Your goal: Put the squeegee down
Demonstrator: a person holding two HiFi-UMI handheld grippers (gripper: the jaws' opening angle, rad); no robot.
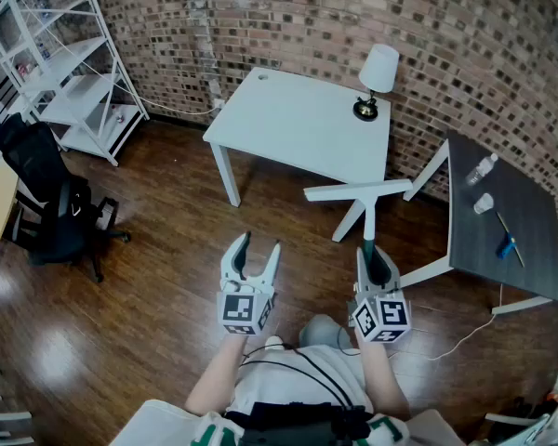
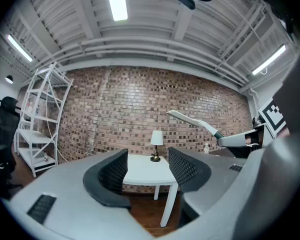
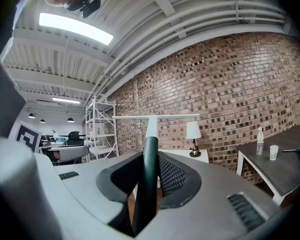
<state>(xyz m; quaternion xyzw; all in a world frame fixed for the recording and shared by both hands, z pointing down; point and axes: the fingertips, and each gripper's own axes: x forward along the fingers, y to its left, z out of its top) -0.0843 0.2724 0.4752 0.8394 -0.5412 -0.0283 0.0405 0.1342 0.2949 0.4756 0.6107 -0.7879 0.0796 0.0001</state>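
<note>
Brick wall (image 1: 288, 17), white table (image 1: 288, 119) with lamp (image 1: 379, 68) ahead; right claw (image 1: 374, 254) clenches squeegee (image 1: 358, 191), left claw (image 1: 260, 242) released.

Pale grey tools (image 1: 260, 247) — marker cubes (image 1: 245, 310), black cables (image 1: 302, 368)

We find no text, brand, number or sign that we can read anywhere. The only printed marks are black-and-white square patterns on the left cube (image 1: 245, 310) and the right cube (image 1: 383, 317), and they carry no letters or digits. Right of the lamp (image 1: 377, 77), the bottle (image 1: 482, 167) is too small for us to read any label.
</note>
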